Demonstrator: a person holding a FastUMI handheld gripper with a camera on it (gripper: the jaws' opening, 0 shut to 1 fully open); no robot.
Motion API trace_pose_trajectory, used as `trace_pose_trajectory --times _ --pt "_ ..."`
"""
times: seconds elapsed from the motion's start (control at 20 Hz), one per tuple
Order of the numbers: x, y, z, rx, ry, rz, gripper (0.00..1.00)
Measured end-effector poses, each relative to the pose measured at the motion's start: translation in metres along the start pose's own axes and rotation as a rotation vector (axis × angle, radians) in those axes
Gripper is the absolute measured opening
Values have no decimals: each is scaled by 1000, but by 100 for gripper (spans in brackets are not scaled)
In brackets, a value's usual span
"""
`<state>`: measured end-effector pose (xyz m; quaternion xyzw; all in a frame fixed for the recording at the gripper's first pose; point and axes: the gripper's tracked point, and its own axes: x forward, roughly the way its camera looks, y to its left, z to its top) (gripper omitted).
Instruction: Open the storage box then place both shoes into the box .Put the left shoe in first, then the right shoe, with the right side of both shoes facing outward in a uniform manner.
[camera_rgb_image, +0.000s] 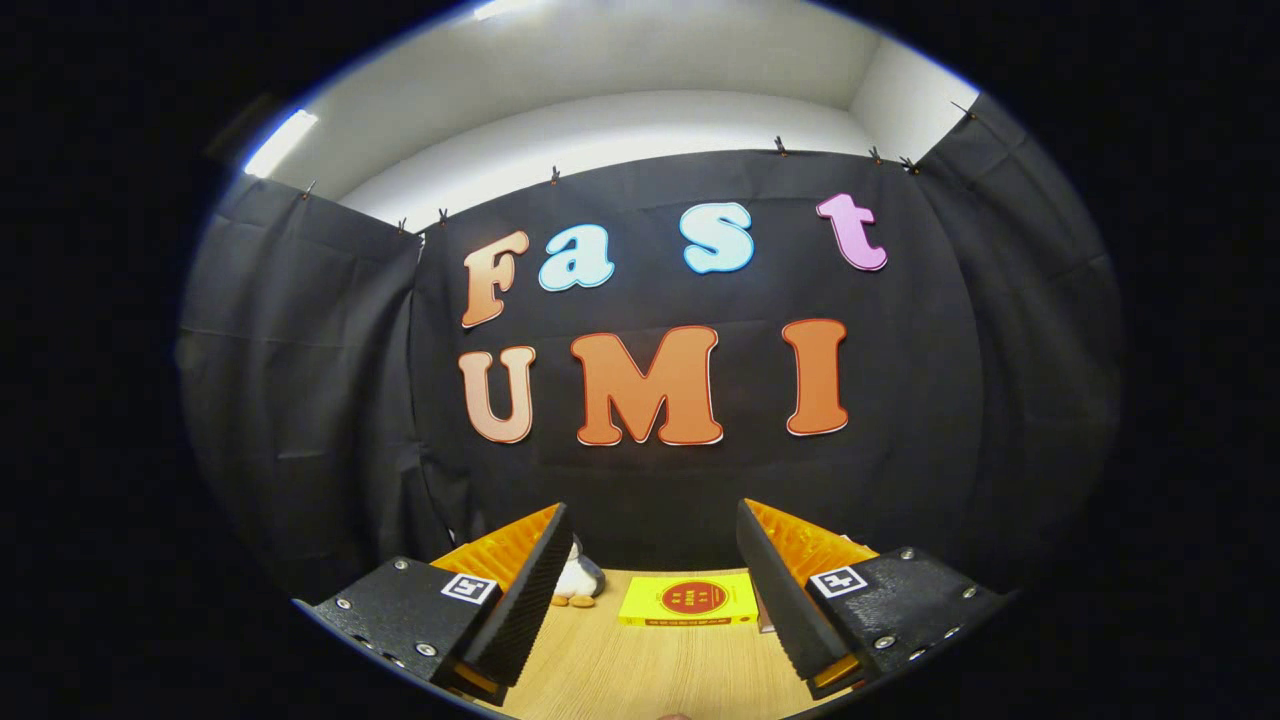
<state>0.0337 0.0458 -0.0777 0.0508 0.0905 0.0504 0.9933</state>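
My gripper (655, 560) is held level above a wooden table (650, 670), its two fingers spread wide apart with nothing between them. Beyond the fingers, at the far side of the table by the black cloth wall, lies a flat yellow box (688, 600) with a red round mark on its top. It lies closed and flat, well ahead of the fingertips.
A small grey-and-white plush toy (578, 580) with orange feet sits on the table just past the left finger, left of the yellow box. A thin pinkish object (764, 615) peeks out beside the right finger. Black cloth walls close in the back and both sides.
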Motion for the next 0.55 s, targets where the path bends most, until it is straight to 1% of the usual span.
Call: trace_pose_trajectory --times 0.35,0.5,0.55 --pt "-1 5 11 10 -25 31 98" --pt "-7 3 20 0 -64 32 98" --pt "-11 3 26 -9 -103 40 98"
